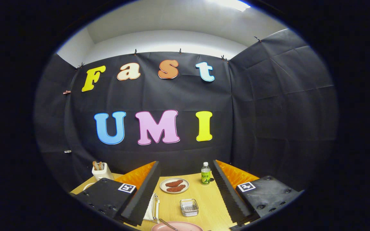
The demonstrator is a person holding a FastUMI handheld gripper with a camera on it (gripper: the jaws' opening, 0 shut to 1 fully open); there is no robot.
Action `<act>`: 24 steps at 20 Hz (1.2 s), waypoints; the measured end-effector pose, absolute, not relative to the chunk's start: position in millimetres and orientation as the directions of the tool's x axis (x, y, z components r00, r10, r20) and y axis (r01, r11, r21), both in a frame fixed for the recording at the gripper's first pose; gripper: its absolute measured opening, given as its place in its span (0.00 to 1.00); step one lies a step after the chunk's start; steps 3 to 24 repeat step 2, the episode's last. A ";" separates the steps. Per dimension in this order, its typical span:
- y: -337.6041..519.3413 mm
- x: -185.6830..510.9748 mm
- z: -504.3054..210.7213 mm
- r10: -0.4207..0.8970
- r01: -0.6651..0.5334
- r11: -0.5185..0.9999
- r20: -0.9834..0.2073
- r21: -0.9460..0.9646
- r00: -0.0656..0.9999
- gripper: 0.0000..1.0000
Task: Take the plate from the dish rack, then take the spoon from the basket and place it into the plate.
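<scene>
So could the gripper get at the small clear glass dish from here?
Probably yes: the gripper is open, and the small clear glass dish sits between its fingers on bare wooden table.

The table (pixel 201 205) looks like smooth, pale wood grain with a faint sheen. Near its front edge a glossy pink plate (pixel 185 227) carries a shiny metal spoon (pixel 167 224). Behind the plate stands a clear, glassy basket (pixel 189 207), then a glazed grey dish (pixel 174 185) and a transparent plastic bottle (pixel 205 173).
</scene>
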State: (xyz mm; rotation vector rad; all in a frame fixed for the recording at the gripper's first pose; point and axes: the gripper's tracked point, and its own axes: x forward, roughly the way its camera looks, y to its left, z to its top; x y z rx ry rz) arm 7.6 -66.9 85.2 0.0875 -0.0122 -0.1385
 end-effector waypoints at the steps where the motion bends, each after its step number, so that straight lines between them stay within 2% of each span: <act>1: -66.3 10.0 83.5 -0.135 0.134 0.987 -0.001 0.085 0.991 1.00; 24: -64.0 12.0 83.4 -0.129 0.128 0.988 -0.003 0.084 0.992 1.00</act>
